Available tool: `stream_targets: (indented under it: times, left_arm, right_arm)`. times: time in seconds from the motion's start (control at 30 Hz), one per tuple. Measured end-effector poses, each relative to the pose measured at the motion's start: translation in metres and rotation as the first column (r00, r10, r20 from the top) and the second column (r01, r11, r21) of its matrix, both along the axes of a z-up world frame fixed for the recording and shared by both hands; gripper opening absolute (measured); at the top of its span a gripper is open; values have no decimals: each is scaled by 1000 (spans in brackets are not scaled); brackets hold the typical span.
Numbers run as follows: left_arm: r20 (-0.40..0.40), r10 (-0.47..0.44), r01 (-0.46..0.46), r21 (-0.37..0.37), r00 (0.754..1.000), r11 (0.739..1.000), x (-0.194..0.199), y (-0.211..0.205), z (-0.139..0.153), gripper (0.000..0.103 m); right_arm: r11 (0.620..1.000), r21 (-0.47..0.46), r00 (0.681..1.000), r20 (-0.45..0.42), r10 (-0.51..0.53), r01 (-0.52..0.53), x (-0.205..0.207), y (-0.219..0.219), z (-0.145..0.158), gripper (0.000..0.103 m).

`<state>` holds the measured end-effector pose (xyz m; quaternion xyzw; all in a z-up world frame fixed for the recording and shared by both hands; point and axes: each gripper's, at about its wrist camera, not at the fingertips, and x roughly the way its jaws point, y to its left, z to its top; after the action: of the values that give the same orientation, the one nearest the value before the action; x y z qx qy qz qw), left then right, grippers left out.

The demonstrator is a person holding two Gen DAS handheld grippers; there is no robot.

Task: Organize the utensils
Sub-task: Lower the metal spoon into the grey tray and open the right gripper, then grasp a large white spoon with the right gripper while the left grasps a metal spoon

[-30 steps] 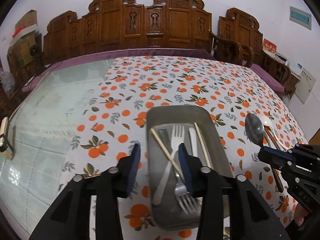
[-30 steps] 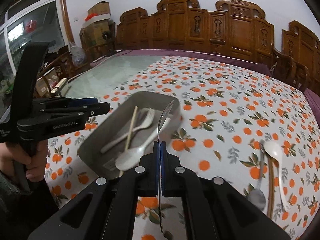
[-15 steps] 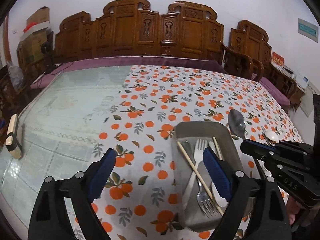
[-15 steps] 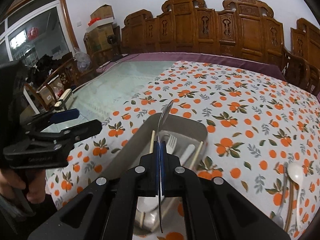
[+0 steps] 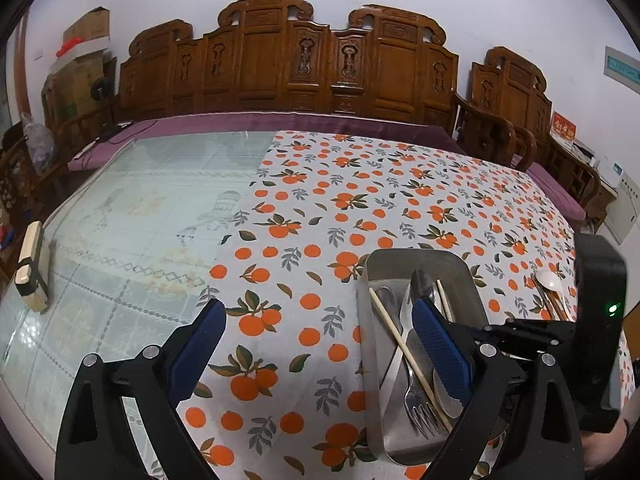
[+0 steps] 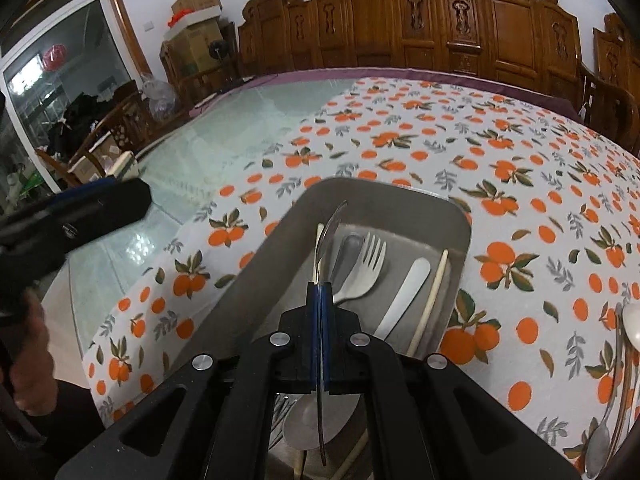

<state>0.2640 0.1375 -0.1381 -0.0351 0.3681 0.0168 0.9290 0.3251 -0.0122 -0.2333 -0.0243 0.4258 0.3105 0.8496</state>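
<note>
A grey metal tray (image 6: 420, 204) on the orange-print tablecloth holds a fork (image 6: 366, 264), a white utensil handle (image 6: 406, 292), chopsticks (image 6: 432, 296) and spoons. My right gripper (image 6: 320, 292) is shut on a metal spoon (image 6: 330, 232), held on edge over the tray. In the left wrist view the tray (image 5: 384, 268) lies at the lower right with a fork (image 5: 418, 404) and a chopstick (image 5: 400, 344) in it. My left gripper (image 5: 316, 320) is open and empty, just left of the tray, its right finger over the tray.
A white spoon (image 5: 550, 280), a metal spoon (image 6: 600, 444) and chopsticks lie on the cloth right of the tray. A wooden brush (image 5: 32, 268) sits on the glass tabletop at the far left. Carved wooden chairs (image 5: 320, 64) line the far side.
My left gripper has opened wide and shifted left off the tray. My right gripper has carried the spoon forward and down over the tray.
</note>
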Motion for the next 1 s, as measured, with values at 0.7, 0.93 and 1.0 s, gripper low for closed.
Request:
stream_targets:
  times: [0.7,0.93,1.0]
  left_arm:
    - [11,-68,68,-15,998,998,-4,-36,0,90]
    - [7,-138,138,-17,990,990,-3,-78,-2,90]
    - [14,-160,160,-12,987,987,-4,-91,-2,90]
  right_arm:
    - [997,-60,983,177,-41,52,-41,-92,42,6]
    - [974,-124,963,214,-162,192,-50,-174,42,12]
    - [962,-132,955,213,-207,238,-48,-199,40,12]
